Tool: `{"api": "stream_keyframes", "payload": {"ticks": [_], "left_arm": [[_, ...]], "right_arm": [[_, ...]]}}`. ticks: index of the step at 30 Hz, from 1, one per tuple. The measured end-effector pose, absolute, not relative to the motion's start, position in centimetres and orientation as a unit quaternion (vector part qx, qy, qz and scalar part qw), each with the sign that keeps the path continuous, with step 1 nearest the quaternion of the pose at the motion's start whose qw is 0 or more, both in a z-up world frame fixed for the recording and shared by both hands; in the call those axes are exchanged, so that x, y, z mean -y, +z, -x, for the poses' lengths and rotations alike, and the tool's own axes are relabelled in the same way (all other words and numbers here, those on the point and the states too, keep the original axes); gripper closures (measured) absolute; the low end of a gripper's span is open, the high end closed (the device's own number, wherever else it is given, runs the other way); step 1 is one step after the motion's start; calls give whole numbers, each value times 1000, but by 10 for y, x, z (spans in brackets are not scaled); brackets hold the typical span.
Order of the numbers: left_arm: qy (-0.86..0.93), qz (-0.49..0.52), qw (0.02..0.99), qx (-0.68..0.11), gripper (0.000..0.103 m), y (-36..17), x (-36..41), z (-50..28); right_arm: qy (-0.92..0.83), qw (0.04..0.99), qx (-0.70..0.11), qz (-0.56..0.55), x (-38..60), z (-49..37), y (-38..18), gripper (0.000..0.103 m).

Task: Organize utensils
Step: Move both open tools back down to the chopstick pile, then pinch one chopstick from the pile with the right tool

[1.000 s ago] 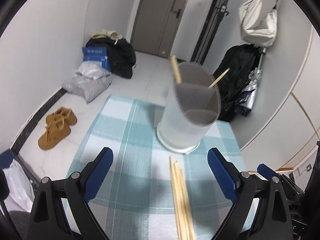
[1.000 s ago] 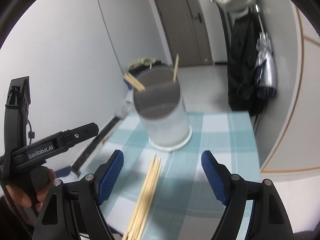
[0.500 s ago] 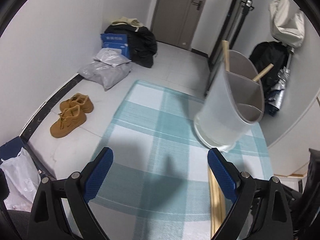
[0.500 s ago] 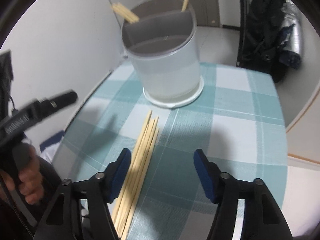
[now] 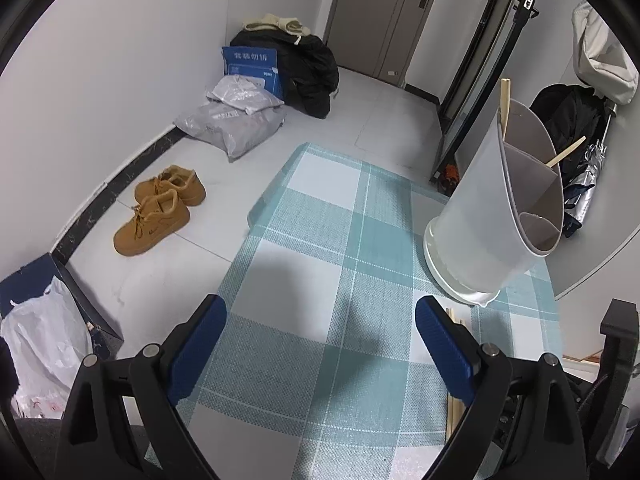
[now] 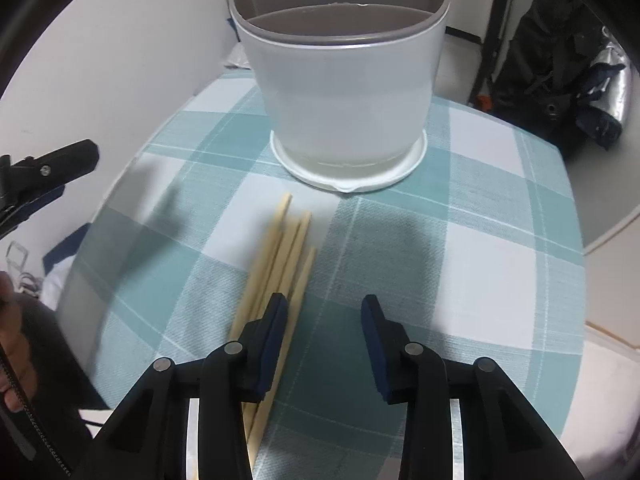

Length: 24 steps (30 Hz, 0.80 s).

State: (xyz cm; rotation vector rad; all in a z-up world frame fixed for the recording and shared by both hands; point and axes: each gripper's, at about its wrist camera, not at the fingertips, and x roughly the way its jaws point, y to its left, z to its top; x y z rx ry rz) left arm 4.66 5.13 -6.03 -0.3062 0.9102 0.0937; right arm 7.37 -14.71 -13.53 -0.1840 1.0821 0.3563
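Note:
A white utensil holder (image 6: 344,92) with a grey divided insert stands on the checked tablecloth (image 6: 472,248); it also shows at the right of the left wrist view (image 5: 492,224), with chopsticks (image 5: 505,104) standing in it. Several loose wooden chopsticks (image 6: 286,252) lie on the cloth in front of the holder. My right gripper (image 6: 324,320) is open, low over the cloth, its left finger (image 6: 274,332) over the chopsticks' near part. My left gripper (image 5: 320,336) is open and empty above the cloth, left of the holder; chopstick ends (image 5: 454,412) peek past its right finger.
The table's left edge drops to a tiled floor with brown shoes (image 5: 160,208), grey bags (image 5: 236,124), a black bag (image 5: 304,68) and a white plastic bag (image 5: 36,348). Dark bags (image 6: 560,68) lie beyond the table's far right. The left gripper's handle (image 6: 44,168) shows at left.
My right gripper has dropped and moved forward over the loose chopsticks, its jaws narrower. My left gripper has swung left, so the holder now sits at its right.

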Motion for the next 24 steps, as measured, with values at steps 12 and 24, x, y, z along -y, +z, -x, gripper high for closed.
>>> {"api": "stream_keyframes", "payload": {"ticks": [12, 24], "left_arm": [[86, 169, 878, -439, 10, -62, -69, -48], [42, 168, 865, -471, 10, -74, -57, -50]], "right_arm": [[165, 832, -514, 127, 134, -76, -134, 69], [193, 840, -496, 108, 133, -77, -130, 99]]}}
